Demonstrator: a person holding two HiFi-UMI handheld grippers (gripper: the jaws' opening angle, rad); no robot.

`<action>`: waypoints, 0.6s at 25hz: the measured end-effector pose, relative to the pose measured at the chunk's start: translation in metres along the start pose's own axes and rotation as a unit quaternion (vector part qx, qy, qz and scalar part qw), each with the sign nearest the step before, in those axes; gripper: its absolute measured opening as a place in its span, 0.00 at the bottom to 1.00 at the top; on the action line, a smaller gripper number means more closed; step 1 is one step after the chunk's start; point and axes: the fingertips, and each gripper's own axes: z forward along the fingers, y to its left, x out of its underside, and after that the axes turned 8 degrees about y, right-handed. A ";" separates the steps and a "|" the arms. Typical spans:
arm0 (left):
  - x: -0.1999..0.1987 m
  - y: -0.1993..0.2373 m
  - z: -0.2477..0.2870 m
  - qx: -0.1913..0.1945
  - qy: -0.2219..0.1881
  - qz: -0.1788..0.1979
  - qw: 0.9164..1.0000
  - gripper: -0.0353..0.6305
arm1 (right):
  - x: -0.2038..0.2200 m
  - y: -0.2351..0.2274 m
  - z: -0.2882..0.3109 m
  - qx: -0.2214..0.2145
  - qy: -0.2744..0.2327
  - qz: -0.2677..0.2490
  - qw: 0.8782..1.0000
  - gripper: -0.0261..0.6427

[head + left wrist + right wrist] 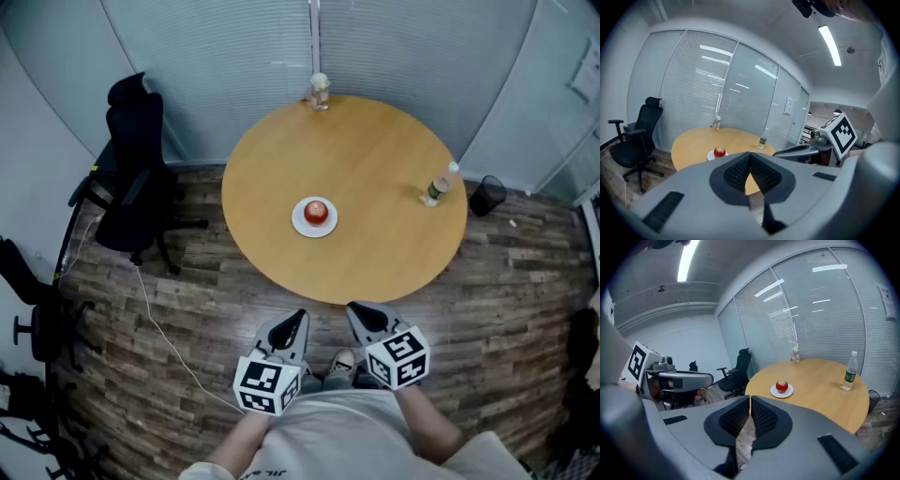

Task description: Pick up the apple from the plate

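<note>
Both the left tongs (298,317) and right tongs (357,308) are closed on nothing, held near the body, short of the counter (375,159). The apple (317,211) sits on its plate (298,223) mid-counter, apparently untouched; reaching and grasping remain.

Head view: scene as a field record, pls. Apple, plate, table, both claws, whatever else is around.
table: round, wooden
plate: white, near the table's middle
apple: red, on the plate, not yet picked up
bottle: upright, near the table's right edge
container: small, clear, at the table's far edge
chair: black, on the floor left of the table
left claw: shut, empty, short of the table
right claw: shut, empty, short of the table
</note>
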 end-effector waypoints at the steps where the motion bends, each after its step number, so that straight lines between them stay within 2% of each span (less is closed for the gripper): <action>1: -0.001 0.000 0.000 0.000 0.000 0.000 1.000 0.06 | 0.000 0.000 0.000 -0.001 0.001 -0.001 1.000 0.09; 10: -0.005 -0.005 0.006 -0.010 0.000 0.002 1.000 0.06 | -0.001 -0.010 0.000 -0.012 0.002 -0.004 1.000 0.09; 15: -0.006 -0.008 0.010 -0.023 0.001 -0.001 1.000 0.06 | -0.006 -0.025 -0.002 -0.014 -0.011 0.024 1.000 0.09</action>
